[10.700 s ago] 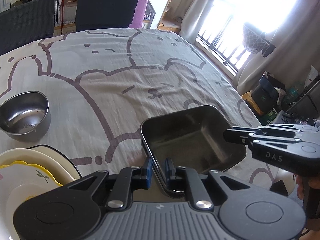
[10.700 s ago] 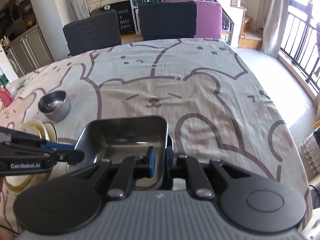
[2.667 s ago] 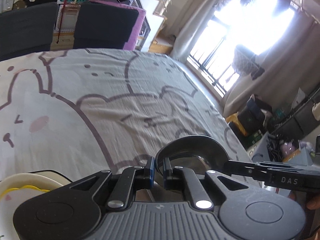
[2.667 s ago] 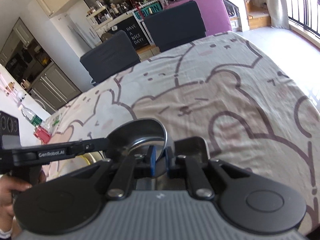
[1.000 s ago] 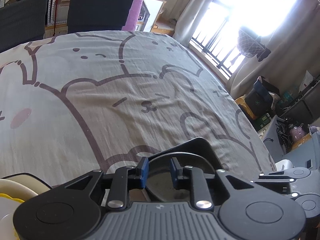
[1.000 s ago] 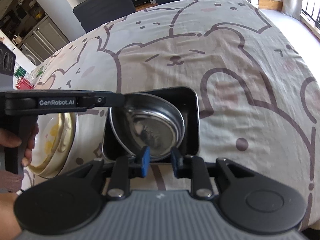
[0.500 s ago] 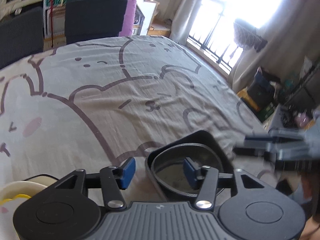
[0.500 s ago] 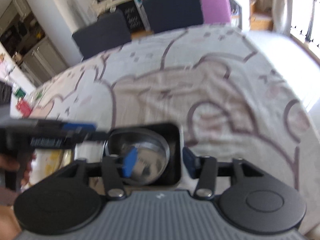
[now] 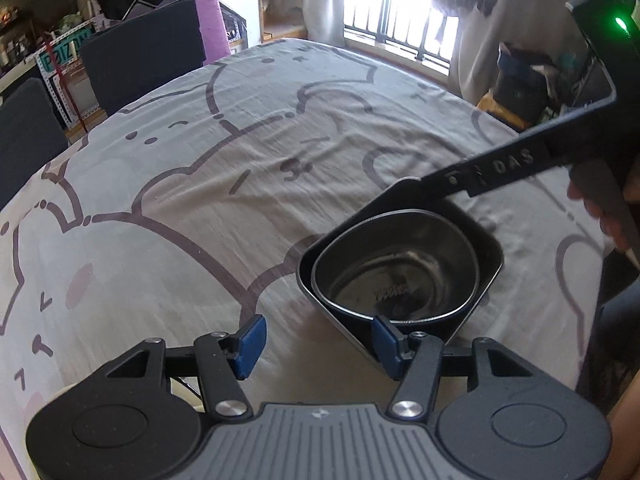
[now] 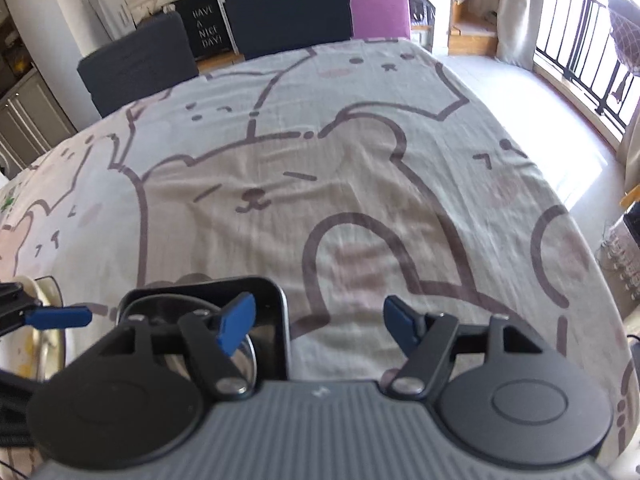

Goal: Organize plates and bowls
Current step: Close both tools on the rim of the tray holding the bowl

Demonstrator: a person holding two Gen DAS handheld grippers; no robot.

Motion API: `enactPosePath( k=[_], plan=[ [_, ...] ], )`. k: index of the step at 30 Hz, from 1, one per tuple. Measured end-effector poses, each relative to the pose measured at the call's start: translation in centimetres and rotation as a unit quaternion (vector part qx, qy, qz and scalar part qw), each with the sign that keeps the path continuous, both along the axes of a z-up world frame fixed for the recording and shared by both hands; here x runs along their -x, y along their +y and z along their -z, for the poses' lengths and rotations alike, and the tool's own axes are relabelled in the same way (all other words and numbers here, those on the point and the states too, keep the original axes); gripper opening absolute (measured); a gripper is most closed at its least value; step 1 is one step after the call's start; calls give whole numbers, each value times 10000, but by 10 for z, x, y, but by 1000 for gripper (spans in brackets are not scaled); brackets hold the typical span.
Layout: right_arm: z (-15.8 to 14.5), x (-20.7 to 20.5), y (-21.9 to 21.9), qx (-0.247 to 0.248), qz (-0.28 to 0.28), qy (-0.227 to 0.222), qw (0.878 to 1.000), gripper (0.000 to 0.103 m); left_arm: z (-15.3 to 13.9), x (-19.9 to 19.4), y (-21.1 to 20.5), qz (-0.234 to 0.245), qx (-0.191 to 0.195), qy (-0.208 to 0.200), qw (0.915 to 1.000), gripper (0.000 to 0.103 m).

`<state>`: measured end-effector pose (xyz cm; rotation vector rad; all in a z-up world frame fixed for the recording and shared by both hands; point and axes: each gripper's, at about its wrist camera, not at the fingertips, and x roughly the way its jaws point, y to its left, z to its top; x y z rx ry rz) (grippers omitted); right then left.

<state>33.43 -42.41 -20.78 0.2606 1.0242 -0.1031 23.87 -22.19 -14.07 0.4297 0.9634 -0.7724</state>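
Observation:
A round steel bowl [image 9: 396, 276] sits nested inside a dark square tray [image 9: 490, 248] on the bear-print tablecloth. My left gripper [image 9: 318, 340] is open just short of the tray's near corner, its right pad over the rim and pressing on nothing. My right gripper [image 10: 318, 328] has its jaws opening and holds nothing. Its left finger hangs over the tray [image 10: 283, 312] and bowl [image 10: 168, 304], and its right finger is over bare cloth. In the left wrist view the right gripper [image 9: 480, 176] reaches over the tray's far corner.
Cream plates [image 10: 42, 320] lie left of the tray, by the left gripper's blue finger [image 10: 60, 317]. Dark chairs [image 10: 288, 12] stand at the table's far side. The table's right edge [image 10: 580, 216] drops to the floor by the balcony window. A hand [image 9: 600, 208] holds the right gripper.
Both grippers have let go of the steel bowl's rim and spread wide. The bowl now rests in the square tray. The right gripper has shifted right, so the tray lies at its lower left.

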Motion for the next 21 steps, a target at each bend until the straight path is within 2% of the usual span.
enactPosePath(
  k=[10, 17, 21],
  plan=[
    [15, -17, 3, 92, -136, 344, 9993, 76, 10, -6, -5, 9, -120, 14, 9999, 59],
    [18, -16, 3, 136, -315, 447, 9984, 76, 12, -15, 1, -319, 134, 450, 9984, 57],
    [16, -11, 1, 179, -407, 483, 9978, 76, 12, -19, 4, -524, 337, 674, 9958, 44]
  ],
)
